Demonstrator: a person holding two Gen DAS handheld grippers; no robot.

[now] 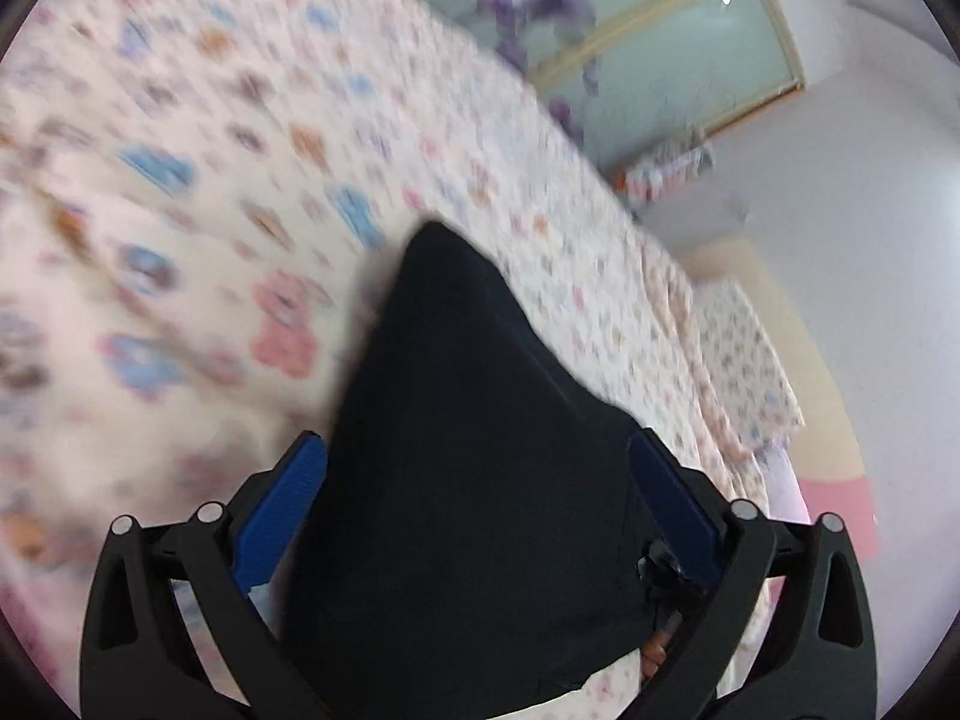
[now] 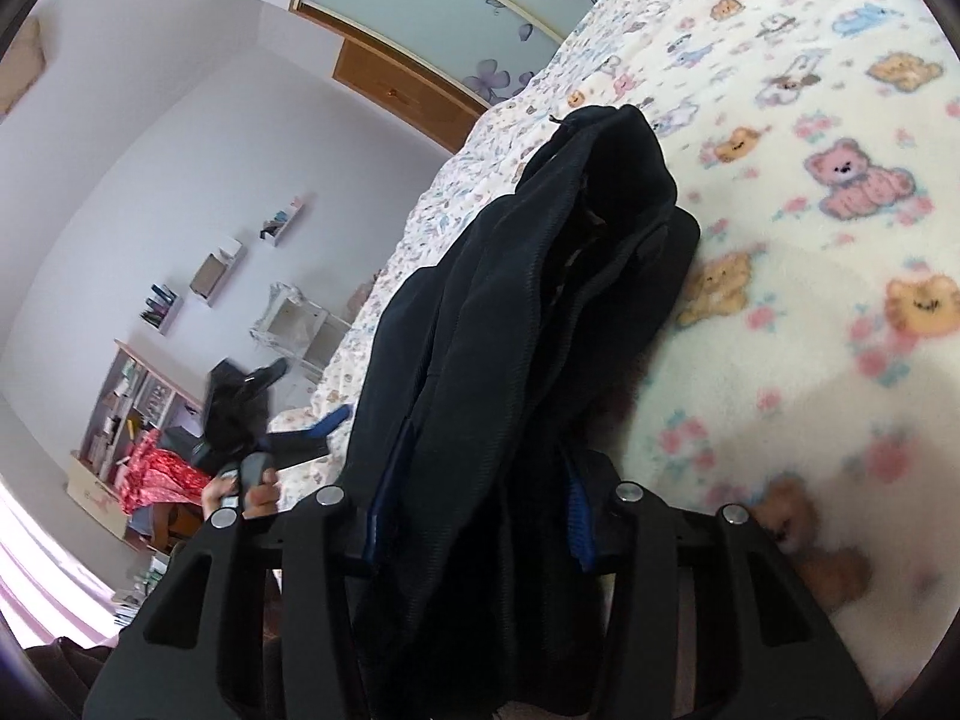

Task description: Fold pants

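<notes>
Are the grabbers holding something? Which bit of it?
Both hold the dark pants. The left gripper and the right gripper each have bunched fabric between their fingers. Which part of the pants each one holds cannot be told.

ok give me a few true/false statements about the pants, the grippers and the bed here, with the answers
1. The pants are dark, navy or black. True.
2. The left gripper has dark fabric between its blue fingers. True.
3. The bed cover is plain white. False: it is cream with a print of teddy bears and other animals.
4. The right gripper is bare, with no fabric near it. False: pants fabric runs between its fingers.
5. The pants lie spread flat on the bed. False: in the right wrist view they are bunched in a raised heap.
</notes>
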